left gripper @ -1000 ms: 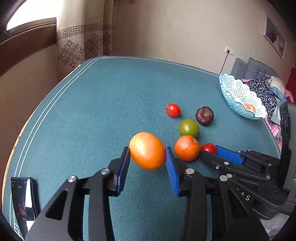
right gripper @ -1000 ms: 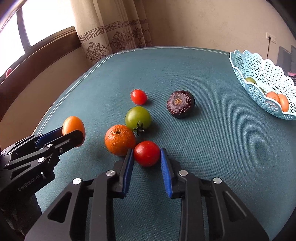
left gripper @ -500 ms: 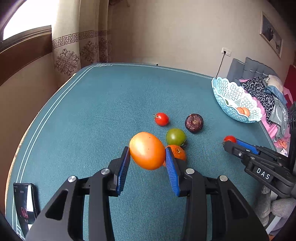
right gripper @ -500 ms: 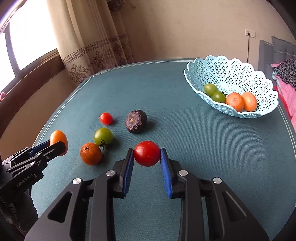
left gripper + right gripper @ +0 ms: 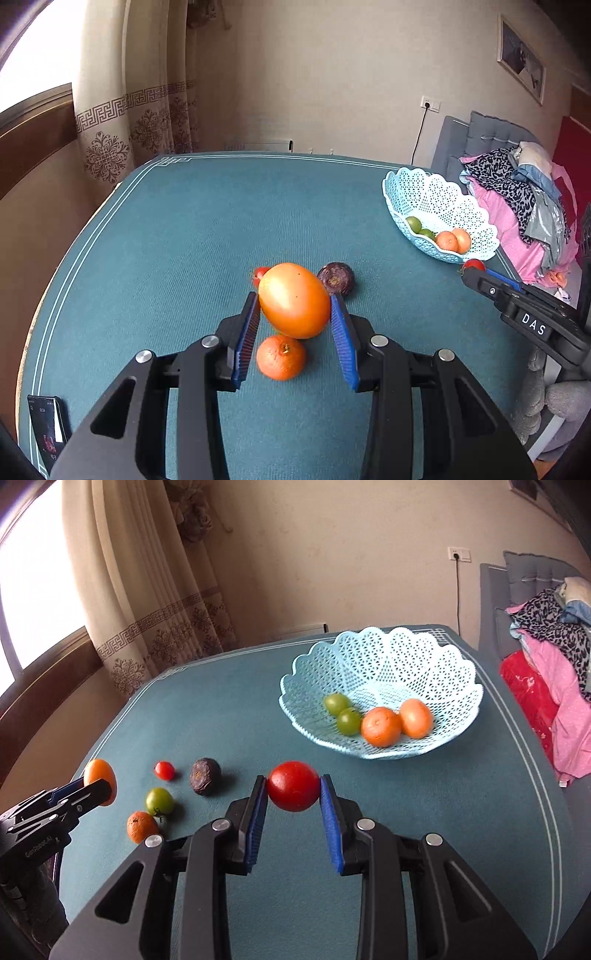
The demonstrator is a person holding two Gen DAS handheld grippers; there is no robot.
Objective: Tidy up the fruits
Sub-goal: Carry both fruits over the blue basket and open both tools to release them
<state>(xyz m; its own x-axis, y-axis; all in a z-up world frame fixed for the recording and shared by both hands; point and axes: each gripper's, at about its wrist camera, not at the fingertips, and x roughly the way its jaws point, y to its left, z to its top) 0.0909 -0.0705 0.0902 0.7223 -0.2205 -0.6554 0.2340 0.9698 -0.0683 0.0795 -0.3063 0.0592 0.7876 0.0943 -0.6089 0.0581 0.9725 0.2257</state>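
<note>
Lifted off the teal cloth-covered surface (image 5: 424, 805) since the earlier frames: both tools, each with a fruit, and carried nearer the pale blue perforated plastic basket (image 5: 380, 664), which now fills far more of the right wrist view. Right tool (image 5: 293, 794): narrowly set, blue pads pressed on either side of a round glossy red tomato (image 5: 293, 785), held clear of the cloth, just short of the basket's near rim. Left tool (image 5: 293, 321): somewhat wider, clamped on a large smooth orange oval fruit (image 5: 294, 300), well apart from the basket, above the loose fruit.

Inside the basket: two green round fruits (image 5: 343, 712), a dimpled orange mandarin (image 5: 381, 726) and a smooth orange fruit (image 5: 416, 718). Not yet gathered, well away from the basket on its window-ward side: a small red cherry tomato (image 5: 164, 770), a wrinkled dark purple round fruit (image 5: 205, 781), a green tomato with a stalk (image 5: 159, 801) and a rough-skinned orange mandarin (image 5: 141, 827).

Step in hand, by the look of it: transport, mid-task, with both loads bound for the basket. Next move for the right tool: forward over the rim, down low above the open patch of mesh beside the fruit already there, then a gentle release so nothing rolls or bruises. Same afterwards for the left tool, kept back to avoid a clash at the rim.
</note>
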